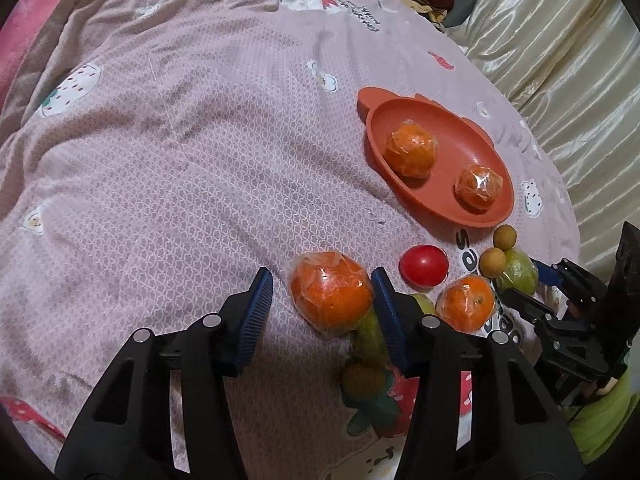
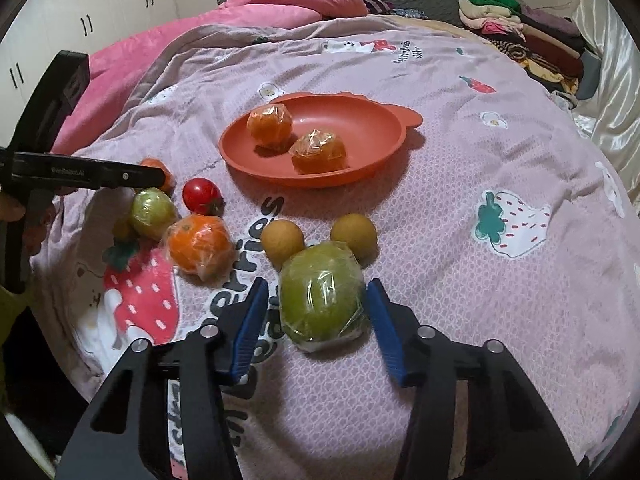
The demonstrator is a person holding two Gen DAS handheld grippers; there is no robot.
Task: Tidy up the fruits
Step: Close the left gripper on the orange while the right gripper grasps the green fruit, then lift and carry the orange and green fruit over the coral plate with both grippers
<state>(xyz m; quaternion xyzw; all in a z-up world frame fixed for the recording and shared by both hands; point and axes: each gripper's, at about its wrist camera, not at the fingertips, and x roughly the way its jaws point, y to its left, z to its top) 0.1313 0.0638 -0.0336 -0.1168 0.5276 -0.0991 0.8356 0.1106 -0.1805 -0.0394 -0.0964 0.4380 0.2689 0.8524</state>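
Note:
In the left wrist view my left gripper (image 1: 322, 272) straddles a plastic-wrapped orange (image 1: 332, 292) lying on the bedspread. The right pad touches it, while a gap shows at the left pad. In the right wrist view my right gripper (image 2: 318, 282) stands around a wrapped green fruit (image 2: 322, 292), with a sliver of cloth showing beside the left pad. An orange-red plate (image 2: 360, 132) farther back holds two wrapped oranges (image 2: 269, 124). A red tomato (image 2: 202, 196), another wrapped orange (image 2: 198, 246), a second green fruit (image 2: 152, 212) and two small brown fruits (image 2: 282, 240) lie loose.
The pink patterned bedspread (image 1: 180, 160) covers the bed. Folded clothes (image 2: 532, 40) are stacked at the far right, with a shiny cream curtain (image 1: 560, 60) beside them. A pink blanket (image 2: 280, 0) and white cupboards (image 2: 80, 20) are at the back. A third brown fruit (image 1: 362, 378) lies under my left gripper.

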